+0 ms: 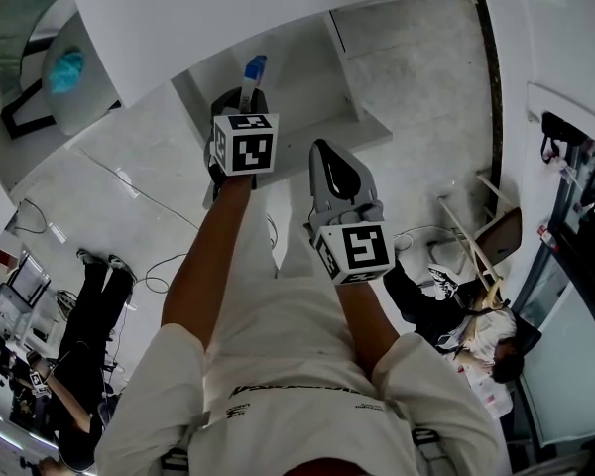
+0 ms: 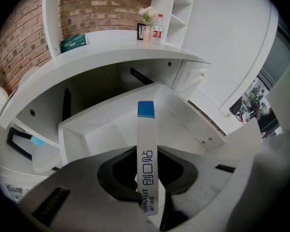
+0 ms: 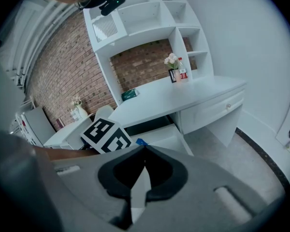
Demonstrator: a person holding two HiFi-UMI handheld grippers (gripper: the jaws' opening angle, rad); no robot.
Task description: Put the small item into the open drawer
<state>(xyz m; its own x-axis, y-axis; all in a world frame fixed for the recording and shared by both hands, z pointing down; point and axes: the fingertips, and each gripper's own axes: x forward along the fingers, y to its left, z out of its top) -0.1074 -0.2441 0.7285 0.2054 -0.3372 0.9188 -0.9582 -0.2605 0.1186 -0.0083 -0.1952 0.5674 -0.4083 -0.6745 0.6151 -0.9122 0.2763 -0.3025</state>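
L gripper [image 2: 150,197] pinches band-aid strip [image 2: 146,129] over drawer [image 2: 106,108]; releasing early could drop it outside the rim. R gripper [image 3: 144,151] pressed together, empty.

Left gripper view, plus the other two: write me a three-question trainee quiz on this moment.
1. True or false: the left gripper is clamped on a white strip with a blue tip.
2. Where does the open drawer sit? A: just below the desk top. B: on the highest shelf. C: flat on the floor beside a chair.
3. Fill in: the right gripper holds nothing and its jaws are ___.

Key: 1 true; 2 A; 3 shut.
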